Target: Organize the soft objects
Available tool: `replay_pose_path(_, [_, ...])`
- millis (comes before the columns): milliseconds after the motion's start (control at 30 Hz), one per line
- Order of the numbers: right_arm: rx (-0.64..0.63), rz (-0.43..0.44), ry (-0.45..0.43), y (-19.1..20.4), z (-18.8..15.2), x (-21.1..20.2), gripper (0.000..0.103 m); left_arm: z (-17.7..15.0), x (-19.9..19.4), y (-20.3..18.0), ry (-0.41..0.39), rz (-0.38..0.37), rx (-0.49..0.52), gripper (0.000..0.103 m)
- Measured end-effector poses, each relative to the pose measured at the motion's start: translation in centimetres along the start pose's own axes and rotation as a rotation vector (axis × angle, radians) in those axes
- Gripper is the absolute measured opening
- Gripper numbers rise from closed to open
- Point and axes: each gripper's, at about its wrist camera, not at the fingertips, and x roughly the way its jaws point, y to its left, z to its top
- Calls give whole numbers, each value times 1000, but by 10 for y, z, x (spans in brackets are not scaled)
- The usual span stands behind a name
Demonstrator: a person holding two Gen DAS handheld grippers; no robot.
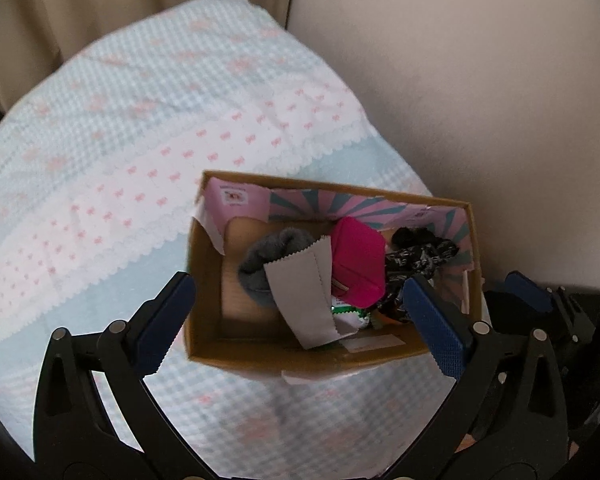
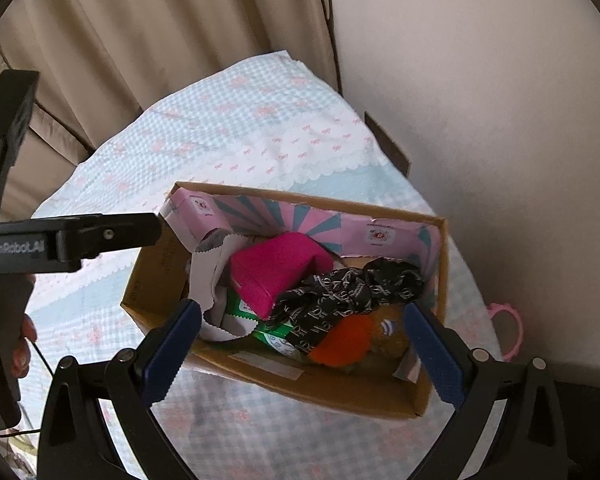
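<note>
Box: your corrugated cardboard box (image 2: 384, 396) sits on the quilted gingham bedspread (image 1: 112, 128), near the wall.
Contents: fuzzy grey sock (image 1: 260, 260), magenta felt pouch (image 2: 276, 272), black printed scrunchie fabric (image 2: 352, 288), orange plush (image 2: 344, 340), pinked-edge paper (image 1: 304, 296).
Left gripper (image 1: 300, 320): your ribbed blue fingers spread wide, nothing held, above the box.
Right gripper (image 2: 304, 352): fingers wide, nothing held, over the box.

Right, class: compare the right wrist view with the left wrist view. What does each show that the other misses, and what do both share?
Only the right wrist view shows the orange plush toy in the box and a pink ring off the bed. Only the left wrist view shows the grey sock. Both share the cardboard box on the checked blanket, holding the pink pouch and black patterned cloth.
</note>
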Motion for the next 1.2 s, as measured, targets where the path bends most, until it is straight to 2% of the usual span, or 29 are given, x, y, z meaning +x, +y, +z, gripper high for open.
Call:
replay_pose_path(133, [1,-47,-61,12,1,-35,101,-6,-50,0,-92,21,23,103])
replay_pose_path(300, [13,-97,-164,38,2,-98,101,-24,-132,5,-235,1,46,103])
replay_pose_path(533, [76,-167,-284,86,-8,-200,101,-72,-258,21,-427,-22,103,103])
replay_pose_path(733, [102,-225,-395,134,-34,-276,101,-119,-332,28,-536,-8,132,103])
replay_pose_path(933, [101,-284,-469,172,-64,-318,101,-167,-382,32,-627,5,141,103])
replay_pose_path(1200, [114,-317,-544,205,-108,-350,101,-210,-414,41,-689,15,159,103])
